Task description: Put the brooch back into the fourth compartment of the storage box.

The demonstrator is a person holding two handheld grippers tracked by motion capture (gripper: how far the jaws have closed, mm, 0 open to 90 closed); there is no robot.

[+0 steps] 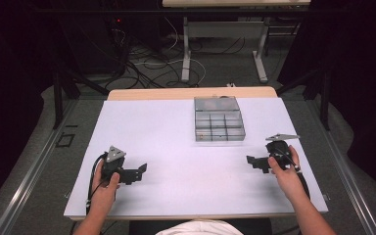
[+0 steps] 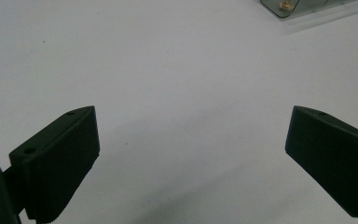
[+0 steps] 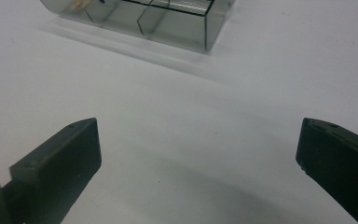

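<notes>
Your left gripper [image 1: 139,171] sits low-left on the white table [image 1: 176,161], jaws wide apart, nothing btwn them. Your right gripper [image 1: 253,162] is opposite at the right side, also spread wide & empty. The clear divided box [image 1: 219,120] sits toward the far edge, centre-right, lid open, well apart from both. Something small & tan in one compartment, can't tell what.
</notes>
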